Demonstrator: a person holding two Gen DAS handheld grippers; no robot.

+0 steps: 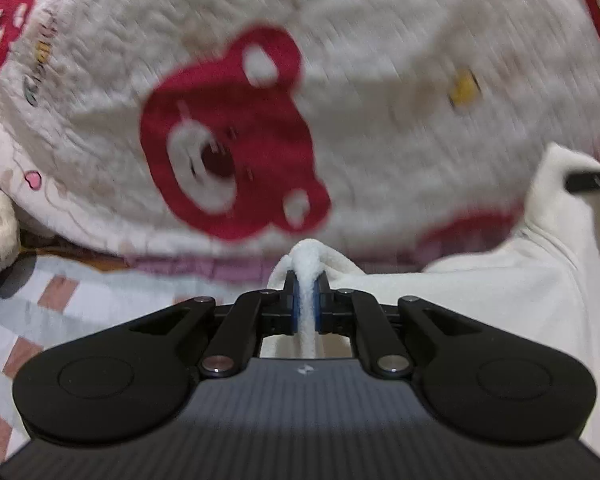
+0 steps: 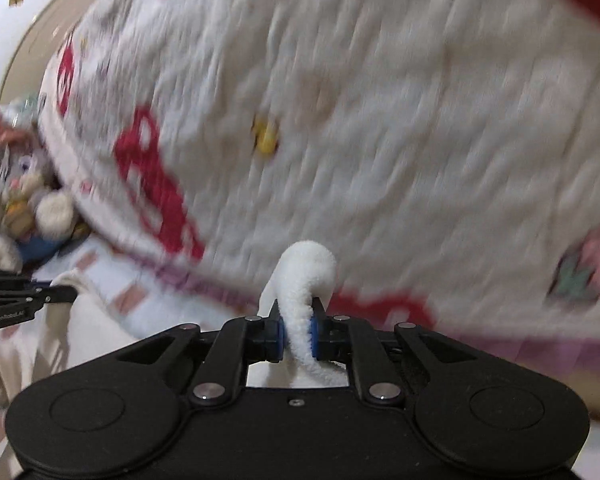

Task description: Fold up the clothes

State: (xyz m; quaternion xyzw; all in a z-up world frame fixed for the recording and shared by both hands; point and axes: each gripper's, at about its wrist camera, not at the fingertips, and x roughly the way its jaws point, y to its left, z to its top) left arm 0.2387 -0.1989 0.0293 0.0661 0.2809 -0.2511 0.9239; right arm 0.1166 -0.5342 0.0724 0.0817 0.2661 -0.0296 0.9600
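Nearest you, your left gripper has its fingers pinched tight on a ridge of the white fleece garment, and your right gripper is clamped the same way on another thick fold of it. The garment hangs between the two grips, its body spread over the checked bedsheet near the bed's front edge.

Both holds are on a narrow bunched ridge, so the plush pile could slide out of the blue pads if you pull apart too hard or swing quickly. If one hand gets ahead of the other, the fold will likely land skewed. You may also have pinched more than one layer, which would drag the cloth underneath along.

Beyond lies the blanket with red bear prints, covering the far part of the bed; a trailing hem could snag on it. A stuffed toy sits at its far left corner. No containers are in view.
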